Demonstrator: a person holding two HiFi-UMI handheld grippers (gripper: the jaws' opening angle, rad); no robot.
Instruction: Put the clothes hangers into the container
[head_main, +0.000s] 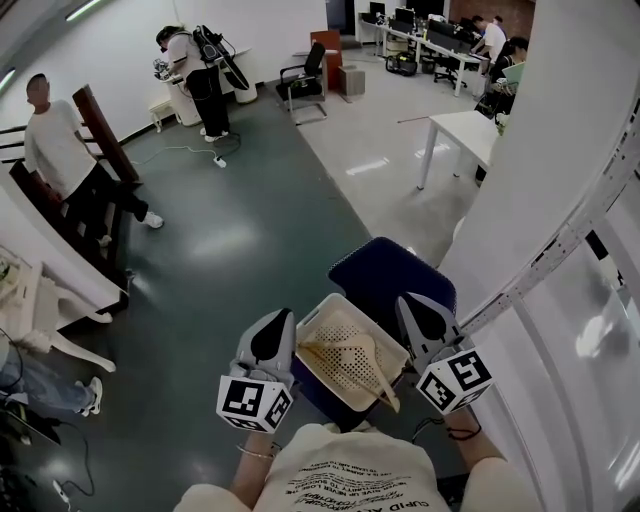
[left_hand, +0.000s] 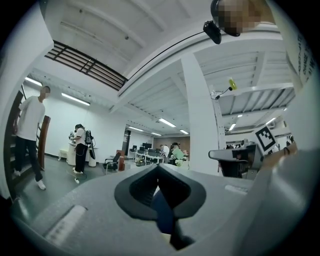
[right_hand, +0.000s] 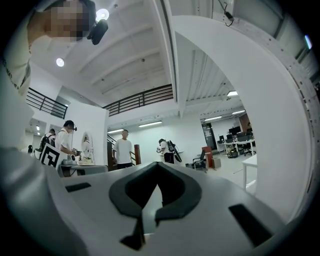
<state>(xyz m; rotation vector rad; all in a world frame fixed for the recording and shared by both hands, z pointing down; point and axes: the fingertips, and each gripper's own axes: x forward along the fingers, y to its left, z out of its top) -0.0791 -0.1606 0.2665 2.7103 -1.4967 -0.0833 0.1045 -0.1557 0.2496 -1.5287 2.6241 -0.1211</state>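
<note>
A cream perforated container (head_main: 331, 309) sits on a dark blue seat (head_main: 385, 272) just in front of me. Pale wooden clothes hangers (head_main: 352, 363) lie inside it. My left gripper (head_main: 274, 322) is held up at the container's left side, jaws shut and empty. At the container's right side, my right gripper (head_main: 411, 304) is also shut and holds nothing. In the left gripper view the left gripper's (left_hand: 159, 166) jaws meet at a point and aim across the hall. The right gripper (right_hand: 158, 165) in its own view looks the same, closed and aimed at the room.
A white curved wall (head_main: 560, 150) rises close on my right. A white table (head_main: 465, 130) and an office chair (head_main: 303, 80) stand farther off. One person (head_main: 60, 150) stands by a stair at the left, another (head_main: 200, 75) by a counter at the back.
</note>
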